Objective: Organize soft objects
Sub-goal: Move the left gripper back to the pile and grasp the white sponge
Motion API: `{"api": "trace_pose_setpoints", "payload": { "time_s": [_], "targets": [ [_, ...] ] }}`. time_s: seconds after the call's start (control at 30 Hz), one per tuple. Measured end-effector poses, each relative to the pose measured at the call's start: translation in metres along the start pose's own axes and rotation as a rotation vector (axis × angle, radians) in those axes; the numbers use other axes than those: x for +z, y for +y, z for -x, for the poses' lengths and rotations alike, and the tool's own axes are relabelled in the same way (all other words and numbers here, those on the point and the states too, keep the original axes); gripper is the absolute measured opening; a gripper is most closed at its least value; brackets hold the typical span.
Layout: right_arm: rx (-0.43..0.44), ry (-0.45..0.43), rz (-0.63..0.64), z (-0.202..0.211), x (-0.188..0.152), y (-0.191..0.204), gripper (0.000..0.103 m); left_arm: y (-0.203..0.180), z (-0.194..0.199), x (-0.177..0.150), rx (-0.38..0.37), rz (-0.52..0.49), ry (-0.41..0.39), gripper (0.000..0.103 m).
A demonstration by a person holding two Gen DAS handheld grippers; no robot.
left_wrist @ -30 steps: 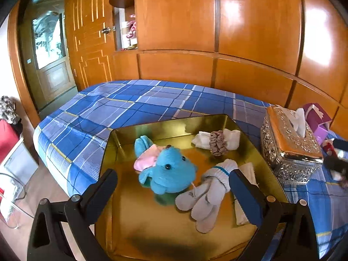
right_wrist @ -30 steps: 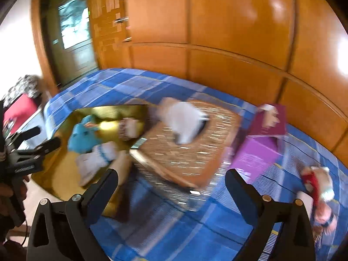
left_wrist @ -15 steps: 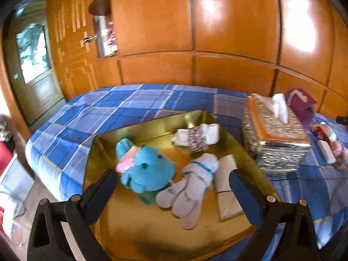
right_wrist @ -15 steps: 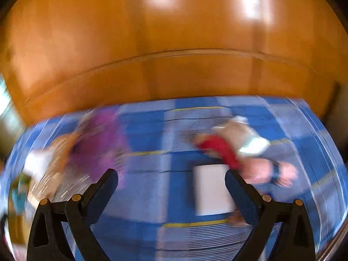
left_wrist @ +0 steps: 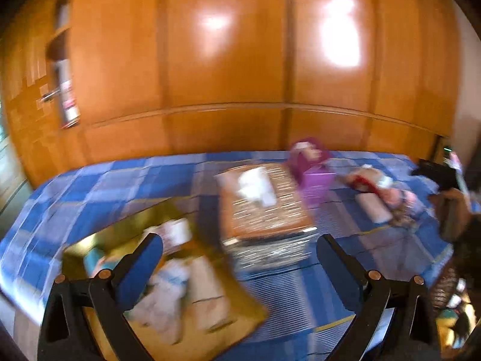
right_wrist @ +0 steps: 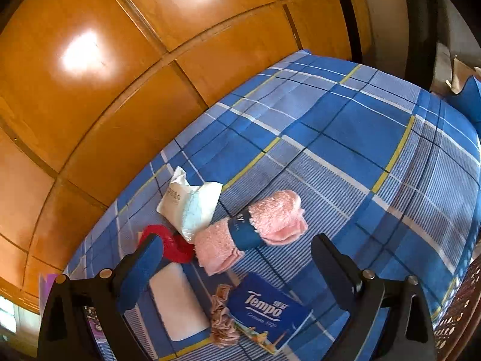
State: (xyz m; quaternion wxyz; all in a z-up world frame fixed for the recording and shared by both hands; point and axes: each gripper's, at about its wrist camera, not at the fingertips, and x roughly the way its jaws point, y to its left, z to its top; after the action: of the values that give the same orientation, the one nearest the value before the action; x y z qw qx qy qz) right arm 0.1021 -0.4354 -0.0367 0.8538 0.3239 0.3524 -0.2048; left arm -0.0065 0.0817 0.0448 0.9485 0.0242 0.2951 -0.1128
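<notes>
The left wrist view is motion-blurred, so items in the gold tray (left_wrist: 90, 249) are unidentifiable.

On the blue tissue pack (right_wrist: 266, 310) lying on the bed, white letters spell "Tempo", with a smaller line beneath that looks like "Germany 1929", though it is hard to be sure. The dark blue band (right_wrist: 243, 230) round the rolled pink towel (right_wrist: 252, 228) carries tiny lettering too small to read. The white packet (right_wrist: 189, 204) beside it bears a faint printed mark, also unreadable. The left view is too blurred for any text.
</notes>
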Motion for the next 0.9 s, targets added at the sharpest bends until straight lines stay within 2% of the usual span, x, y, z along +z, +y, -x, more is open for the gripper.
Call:
{"api": "trace_pose_setpoints", "payload": {
  "time_s": [0.17,0.23,0.4,0.5,0.73,0.9],
  "targets": [
    [0.044,0.045,-0.065,-0.004,-0.001,-0.011,0.100,-0.073,-0.020,0.027,-0.176,-0.182,0.023,0.103],
    [0.066,0.062,-0.100,-0.006,-0.001,-0.015,0.100,-0.099,-0.030,0.030,-0.202,-0.245,0.040,0.103],
    [0.125,0.089,-0.122,-0.009,-0.002,-0.017,0.100,-0.163,-0.075,0.033,-0.281,-0.371,0.138,0.103],
    [0.152,0.093,-0.121,-0.009,-0.002,-0.017,0.099,-0.192,-0.107,0.028,-0.292,-0.425,0.206,0.103],
    [0.211,0.102,-0.134,-0.008,-0.002,-0.021,0.098,-0.234,-0.182,0.031,-0.322,-0.378,0.357,0.103],
    [0.251,0.116,-0.127,-0.009,-0.003,-0.018,0.097,-0.247,-0.236,0.036,-0.295,-0.259,0.457,0.102]
  ]
}}
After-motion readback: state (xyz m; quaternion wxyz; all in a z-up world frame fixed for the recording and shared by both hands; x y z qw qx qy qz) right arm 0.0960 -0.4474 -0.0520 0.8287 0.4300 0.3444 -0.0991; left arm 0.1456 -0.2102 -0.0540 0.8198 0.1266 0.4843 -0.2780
